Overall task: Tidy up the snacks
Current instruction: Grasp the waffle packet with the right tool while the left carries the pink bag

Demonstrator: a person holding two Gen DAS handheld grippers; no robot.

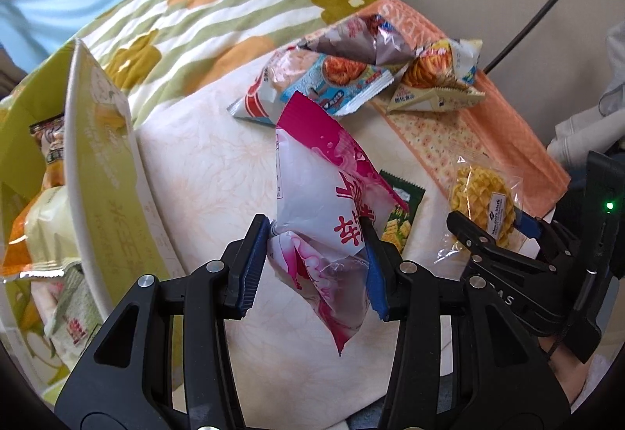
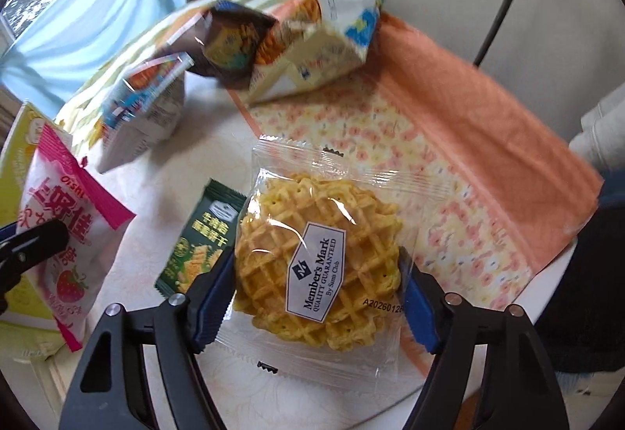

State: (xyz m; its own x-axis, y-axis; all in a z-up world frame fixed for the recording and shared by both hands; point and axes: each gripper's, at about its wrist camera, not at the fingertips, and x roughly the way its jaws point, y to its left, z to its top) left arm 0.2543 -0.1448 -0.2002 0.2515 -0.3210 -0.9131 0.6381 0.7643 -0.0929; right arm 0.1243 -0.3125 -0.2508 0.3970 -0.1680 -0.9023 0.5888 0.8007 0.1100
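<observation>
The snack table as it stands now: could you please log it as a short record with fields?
left gripper: shut on pink snack bag, lifted
right gripper: pads at the sides of waffle packet
green packet: flat on table, beside waffle packet
remaining bags: piled at far edge
yellow-green box: left side, snacks inside

Pink-white packet (image 1: 324,219), orange floral cloth (image 2: 468,164)

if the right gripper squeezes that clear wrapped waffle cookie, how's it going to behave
The waffle cookie looks thin and latticed, so it probably cracks under a hard squeeze. Its clear wrapper looks glossy and loose, so the right gripper may slip. It is likely light.
</observation>
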